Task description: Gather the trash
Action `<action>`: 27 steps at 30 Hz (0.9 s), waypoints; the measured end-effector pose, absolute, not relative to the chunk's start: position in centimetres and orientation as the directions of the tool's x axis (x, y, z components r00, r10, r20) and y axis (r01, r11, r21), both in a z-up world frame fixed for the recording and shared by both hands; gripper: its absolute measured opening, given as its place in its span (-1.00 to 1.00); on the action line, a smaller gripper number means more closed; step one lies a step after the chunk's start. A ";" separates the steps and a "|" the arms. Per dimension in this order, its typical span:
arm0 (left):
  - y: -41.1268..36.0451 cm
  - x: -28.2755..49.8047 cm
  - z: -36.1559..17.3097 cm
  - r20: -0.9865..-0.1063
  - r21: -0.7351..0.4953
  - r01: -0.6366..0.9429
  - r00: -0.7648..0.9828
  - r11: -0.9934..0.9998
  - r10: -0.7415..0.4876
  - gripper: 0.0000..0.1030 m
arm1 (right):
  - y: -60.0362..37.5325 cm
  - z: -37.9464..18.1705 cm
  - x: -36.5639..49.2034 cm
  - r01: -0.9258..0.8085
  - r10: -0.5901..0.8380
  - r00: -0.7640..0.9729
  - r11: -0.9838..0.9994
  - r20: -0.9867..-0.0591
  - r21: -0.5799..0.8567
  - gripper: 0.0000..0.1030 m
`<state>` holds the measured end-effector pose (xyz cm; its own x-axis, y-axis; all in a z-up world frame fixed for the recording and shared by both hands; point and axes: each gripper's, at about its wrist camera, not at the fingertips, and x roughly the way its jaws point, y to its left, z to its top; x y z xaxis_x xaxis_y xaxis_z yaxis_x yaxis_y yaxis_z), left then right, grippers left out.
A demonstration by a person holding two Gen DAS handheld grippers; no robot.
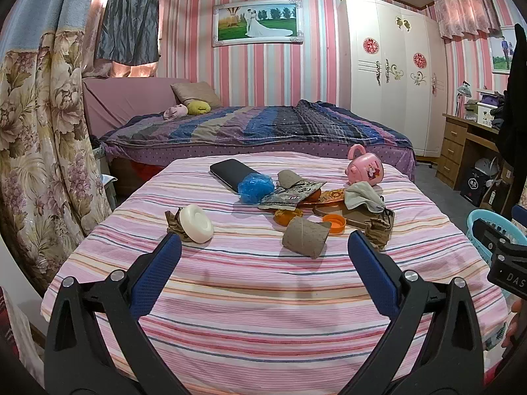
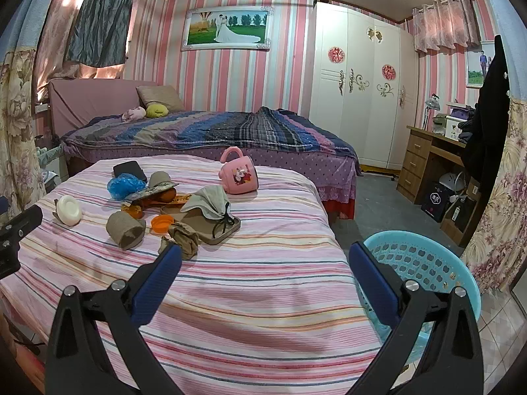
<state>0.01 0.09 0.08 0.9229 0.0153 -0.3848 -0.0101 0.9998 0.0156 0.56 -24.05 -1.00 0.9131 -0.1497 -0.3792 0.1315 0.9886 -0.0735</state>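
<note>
Clearly nothing was held yet: through the left wrist view, my left gripper [image 1: 263,243] hung with its blue-padded jaws spread wide and empty above the pink striped cloth covering the table [image 1: 263,296], aimed at the litter because that was where the work lay. Nearest sat a grey-brown cardboard roll [image 1: 304,235] lying on its side, with an orange plastic cap [image 1: 334,223] just beside it, a crumpled blue plastic bag [image 1: 255,187] farther back against a black flat case [image 1: 230,171], and a torn printed snack wrapper [image 1: 291,194] between them

Through the right wrist view, my right gripper [image 2: 265,256] stood equally wide and empty, low over the near edge. A light blue perforated plastic basket [image 2: 425,263] waited on the floor just beside the table, I judged as the bin for the trash. A crumpled brown paper wad [image 2: 182,238] lay closest to the left finger, a likely first pick
</note>
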 end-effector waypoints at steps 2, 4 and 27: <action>0.0 0.0 0.0 -0.384 0.017 -0.010 0.923 1.000 0.016 0.90 | -24.3 -1.1 0.6 0.132 -0.150 0.914 0.988 -0.378 -0.073 0.92; 0.0 0.0 0.1 -0.384 0.017 -0.011 0.923 1.000 0.016 0.90 | -24.3 -1.1 0.7 0.134 -0.152 0.914 0.988 -0.377 -0.073 0.92; 0.1 0.0 0.0 -0.383 0.018 -0.009 0.924 1.000 0.015 0.90 | -24.4 -1.3 0.6 0.137 -0.155 0.914 0.988 -0.376 -0.077 0.92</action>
